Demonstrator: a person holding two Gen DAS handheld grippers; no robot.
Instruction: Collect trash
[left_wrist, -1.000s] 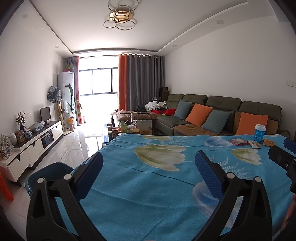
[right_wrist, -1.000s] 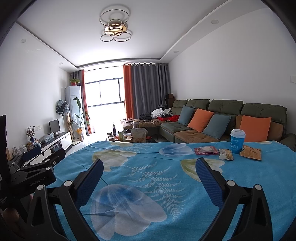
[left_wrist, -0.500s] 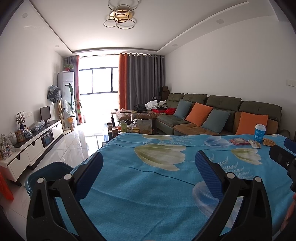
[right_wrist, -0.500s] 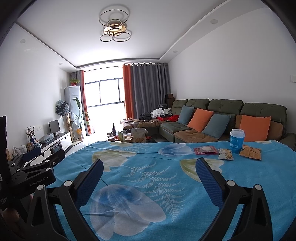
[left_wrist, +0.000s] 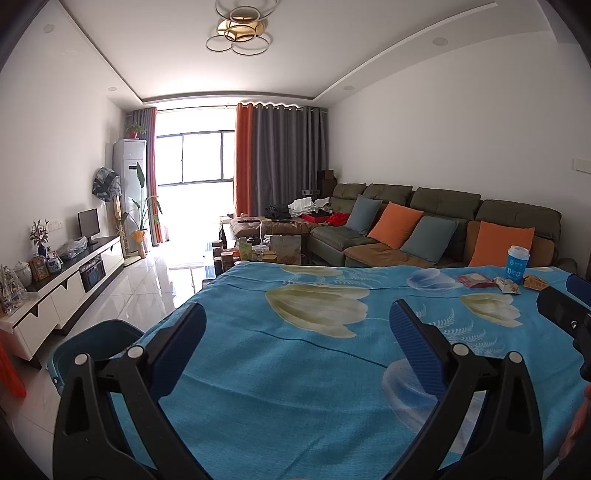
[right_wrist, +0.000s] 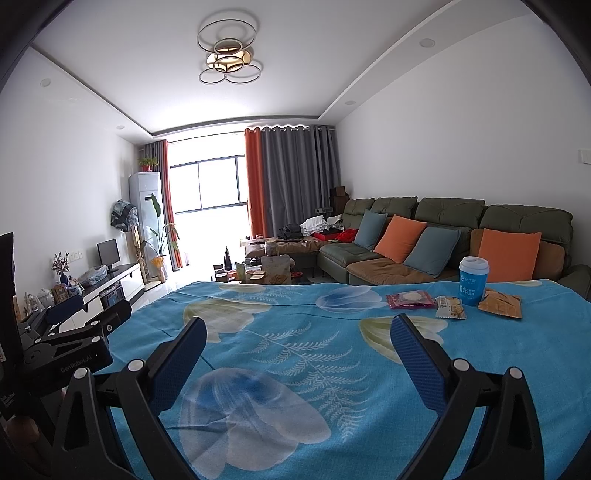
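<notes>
Left gripper (left_wrist: 295, 332): jaws spread wide, nothing between them, held over the near edge of the desk (left_wrist: 295, 387), which wears a blue floral cloth.

Right gripper (right_wrist: 297, 339): jaws likewise wide apart and empty, low over the cloth.

Trash, all at the far right of the desk, well apart from both grippers:
- blue paper cup (right_wrist: 473, 280), upright, white lid on;
- red snack wrapper (right_wrist: 410, 300), lying flat, left of the cup;
- small pale wrapper (right_wrist: 450, 307), just beside the cup's foot;
- orange-brown packet (right_wrist: 500, 303), right of the cup, touching or nearly so.

Blue bin (left_wrist: 92, 339): on the floor off the desk's left corner, below the left gripper; the likely place for the trash.

Step in hand, as judged: first reach, nothing collected yet. The right gripper sits nearer the pile. Advice: take the cup round its body with a gentle squeeze, keeping it upright in case liquid remains; pinch flat wrappers by a raised edge, without catching the cloth.
</notes>
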